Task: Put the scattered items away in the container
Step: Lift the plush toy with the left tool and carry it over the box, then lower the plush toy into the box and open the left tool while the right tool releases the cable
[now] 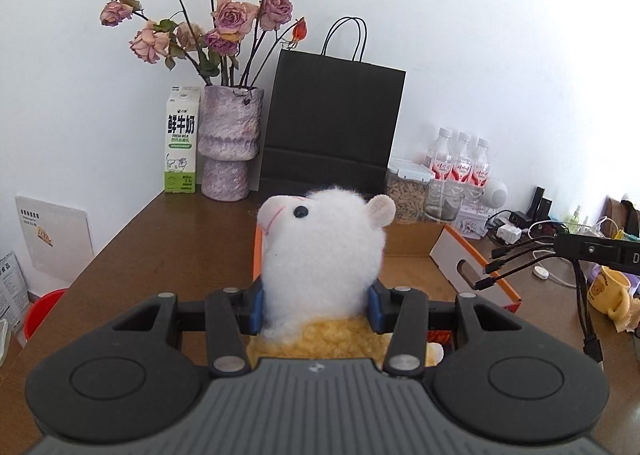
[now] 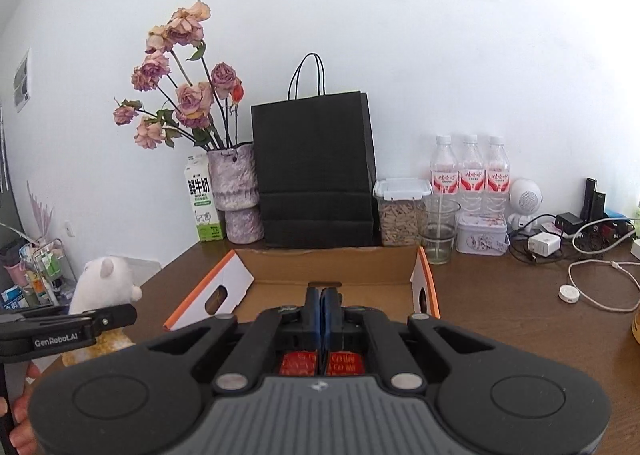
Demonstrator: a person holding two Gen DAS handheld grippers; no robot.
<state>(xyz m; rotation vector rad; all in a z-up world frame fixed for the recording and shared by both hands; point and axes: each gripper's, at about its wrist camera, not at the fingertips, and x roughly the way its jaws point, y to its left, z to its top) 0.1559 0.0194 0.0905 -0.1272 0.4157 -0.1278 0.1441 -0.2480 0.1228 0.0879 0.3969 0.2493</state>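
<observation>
- Left wrist view: left gripper [image 1: 316, 305] jaws clamped on a white-and-yellow plush toy [image 1: 320, 251], held off the counter [image 1: 160, 243] in front of the open cardboard box [image 1: 416, 255].
- Right wrist view: right gripper [image 2: 322, 311] jaws pressed together, empty, over the box; plush toy at far left.

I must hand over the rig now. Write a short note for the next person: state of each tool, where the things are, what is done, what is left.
Left tool: shut on the plush toy, held in the air left of the cardboard box.
Right tool: shut; whether it grips anything cannot be told. It sits over the box; a red packet shows below it.
Done: the toy is picked up.
Left: put the toy into the box and release it. The box floor is mostly hidden, so check what else needs tidying.
</observation>
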